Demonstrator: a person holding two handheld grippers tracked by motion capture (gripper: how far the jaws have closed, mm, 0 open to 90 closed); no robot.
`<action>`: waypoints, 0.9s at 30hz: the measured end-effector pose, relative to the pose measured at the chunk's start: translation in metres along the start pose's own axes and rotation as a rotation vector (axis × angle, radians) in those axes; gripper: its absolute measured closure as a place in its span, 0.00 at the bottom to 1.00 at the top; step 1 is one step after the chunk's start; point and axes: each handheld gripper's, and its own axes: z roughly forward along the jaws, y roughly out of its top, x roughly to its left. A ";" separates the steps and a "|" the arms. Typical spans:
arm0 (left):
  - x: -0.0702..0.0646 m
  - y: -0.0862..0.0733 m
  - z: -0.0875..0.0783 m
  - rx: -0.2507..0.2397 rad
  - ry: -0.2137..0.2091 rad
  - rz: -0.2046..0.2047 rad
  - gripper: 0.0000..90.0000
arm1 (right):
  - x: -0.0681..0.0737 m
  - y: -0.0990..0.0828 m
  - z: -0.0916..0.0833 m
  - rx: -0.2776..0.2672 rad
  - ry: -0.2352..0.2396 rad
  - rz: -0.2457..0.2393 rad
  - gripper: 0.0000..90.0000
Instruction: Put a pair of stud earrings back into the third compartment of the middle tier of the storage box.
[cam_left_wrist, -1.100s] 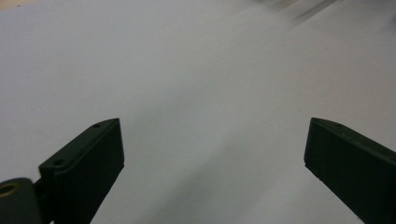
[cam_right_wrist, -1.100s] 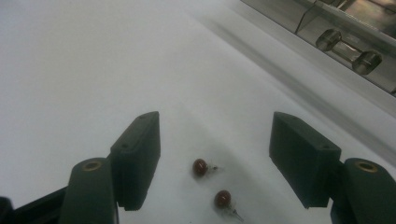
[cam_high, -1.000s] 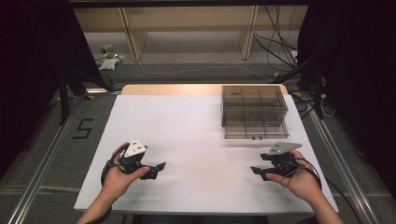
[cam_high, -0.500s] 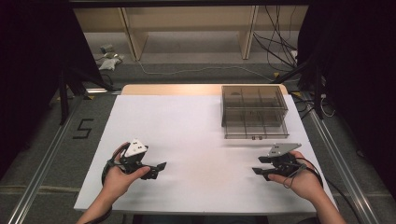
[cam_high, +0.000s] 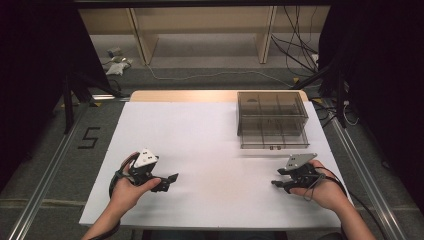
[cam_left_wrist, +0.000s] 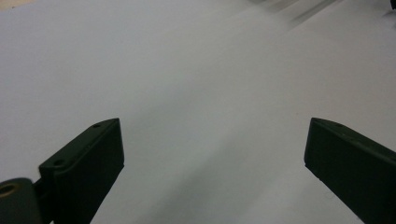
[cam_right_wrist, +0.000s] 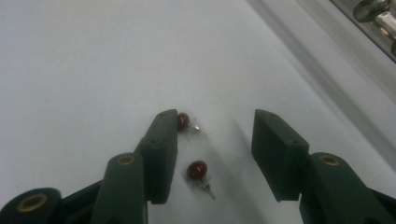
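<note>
Now, right gripper (cam_right_wrist: 212, 140): lowered over two red bead earrings; its jaws have just been closing and stand half-parted, with nothing pinched yet.
Near earring (cam_right_wrist: 198, 171): seen lying on the white tabletop (cam_high: 210, 150) between the jaws, red ball up, metal post trailing toward the camera.
Far earring (cam_right_wrist: 183, 122): found at the tip of the left-hand jaw in the right gripper view, touching or just beside it; which cannot be told.
Reason for the pose: the jaws are judged to be set astride the near earring so that it can be picked up.
Left gripper (cam_left_wrist: 212, 154): held wide open over bare tabletop, nothing between the jaws; it is judged to be parked out of the way.
Clear drawer box (cam_high: 271, 119): placed at the far right of the table, well apart from both grippers, likely the destination.
Risk: such small round beads may be rolled aside as the jaws close.
</note>
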 end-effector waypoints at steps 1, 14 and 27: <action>0.000 0.000 0.000 0.001 -0.001 0.002 0.06 | -0.001 0.000 0.001 0.004 0.002 -0.008 0.57; 0.000 0.001 0.000 0.000 -0.001 0.000 0.06 | 0.000 0.013 0.013 0.002 0.057 -0.044 0.66; -0.002 0.001 0.001 -0.002 -0.005 0.000 0.06 | -0.008 0.009 0.015 -0.016 0.110 0.038 0.87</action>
